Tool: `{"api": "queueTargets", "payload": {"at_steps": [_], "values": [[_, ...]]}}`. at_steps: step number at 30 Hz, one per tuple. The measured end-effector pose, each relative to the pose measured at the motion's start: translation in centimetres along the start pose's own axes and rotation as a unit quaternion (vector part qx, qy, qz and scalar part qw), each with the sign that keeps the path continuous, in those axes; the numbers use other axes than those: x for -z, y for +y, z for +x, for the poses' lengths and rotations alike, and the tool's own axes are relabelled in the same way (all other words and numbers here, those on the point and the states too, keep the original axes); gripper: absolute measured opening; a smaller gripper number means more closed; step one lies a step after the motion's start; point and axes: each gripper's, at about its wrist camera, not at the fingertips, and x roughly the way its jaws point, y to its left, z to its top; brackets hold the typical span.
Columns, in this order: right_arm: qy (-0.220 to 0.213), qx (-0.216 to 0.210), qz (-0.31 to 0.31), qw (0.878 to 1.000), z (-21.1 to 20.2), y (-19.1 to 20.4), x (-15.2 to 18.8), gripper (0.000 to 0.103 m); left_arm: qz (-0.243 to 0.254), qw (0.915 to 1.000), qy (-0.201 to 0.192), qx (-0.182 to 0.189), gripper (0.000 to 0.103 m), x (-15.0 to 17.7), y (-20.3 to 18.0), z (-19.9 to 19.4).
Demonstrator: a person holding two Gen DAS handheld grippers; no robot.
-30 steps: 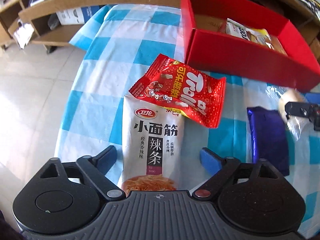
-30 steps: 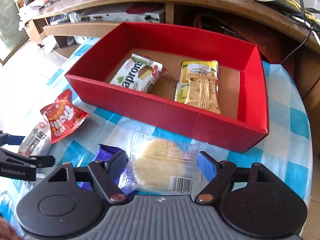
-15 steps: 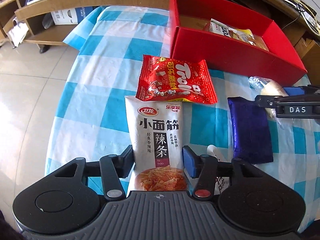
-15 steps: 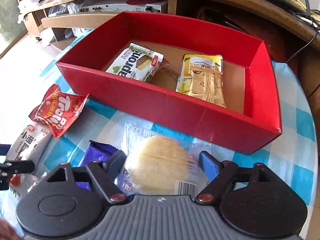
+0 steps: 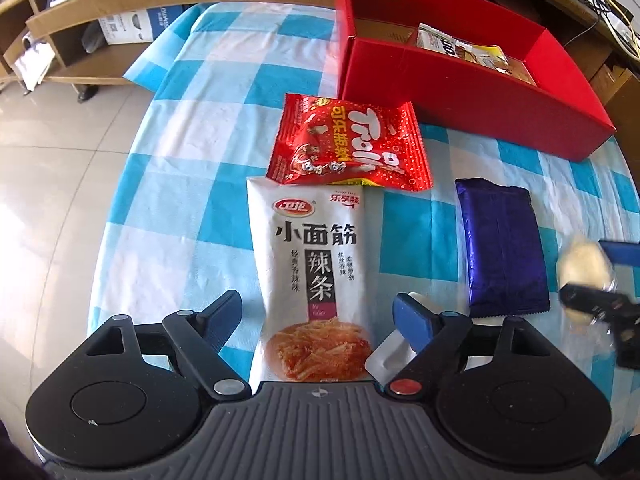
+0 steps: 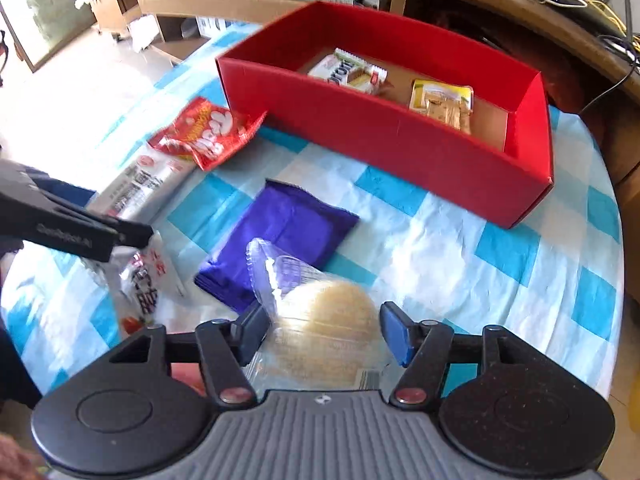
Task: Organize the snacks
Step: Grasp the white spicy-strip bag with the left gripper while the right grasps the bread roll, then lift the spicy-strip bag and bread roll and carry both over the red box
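Grip check, left wrist view: left gripper (image 5: 316, 316) low over the checked cloth (image 5: 192, 184), fingers apart, one on each side of the white spicy-strip packet (image 5: 316, 264) and neither touching it. Packet flat on the cloth, near end between the fingers, far end tucked under the edge of the red gummy packet (image 5: 348, 144). Purple packet (image 5: 502, 248) lying apart to the right; red box (image 5: 460, 92) at far right. Close squarely across the width of the white packet, near its lower printed panel, and avoid pinching only the thin side seam. Lift with a slight pull toward the near side to slide clear of the red packet rather than dragging it along. Likely soft and slippery film, so apply firm but not crushing pressure. Right wrist view: right gripper (image 6: 325, 330) clamped on the round pastry (image 6: 328, 320) in its clear wrapper, apparently raised above the cloth, with the purple packet just beyond it. Box open at the far side, holding a white wafer packet (image 6: 352, 72) at left and a yellow packet (image 6: 442, 104) at right. Carry the pastry over the near wall with margin, aim for bare cardboard beside the yellow packet, lower before releasing, and keep squeeze light to avoid crumbling.
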Motion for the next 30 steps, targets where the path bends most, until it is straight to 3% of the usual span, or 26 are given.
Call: {"api": "queueTargets", "payload": {"at_steps": [1,4,8,12,15,18,20,23,30], "values": [[-0.002,-0.003,0.0,1.0,-0.2,-0.3,-0.1,0.086,-0.003,1.0,0.001,-0.001,0.089,0.1,0.1,0.0],[-0.003,-0.008,0.005,1.0,-0.1,-0.9,-0.1,0.095,-0.008,1.0,0.002,-0.003,0.091,0.4,0.4,0.1],[0.023,-0.015,0.009,1.0,2.2,-1.2,0.0,0.095,0.0,0.9998,0.003,-0.019,0.099,0.2,0.1,0.6],[0.031,-0.003,0.001,1.0,3.4,-0.6,0.3,0.097,0.008,0.9996,0.004,-0.025,0.1,0.2,-0.3,0.9],[0.033,0.018,0.001,0.999,3.8,-0.1,1.0,0.092,0.014,0.9996,0.002,-0.026,0.098,0.3,-0.2,0.9],[0.024,0.015,0.005,1.0,2.8,0.2,1.4,0.073,0.024,0.999,-0.007,-0.037,0.085,0.4,-0.4,0.4],[0.022,0.013,0.008,1.0,2.4,0.3,1.6,0.071,0.019,0.9993,-0.011,-0.031,0.067,0.3,-0.3,0.0],[0.017,0.017,0.006,1.0,1.7,0.4,1.8,0.069,0.005,0.9998,-0.012,-0.017,0.057,0.4,-0.1,-0.4],[-0.012,0.014,0.011,1.0,-0.7,0.4,1.6,0.056,-0.003,0.9999,-0.017,0.001,0.05,0.9,-0.3,-1.4]]}}
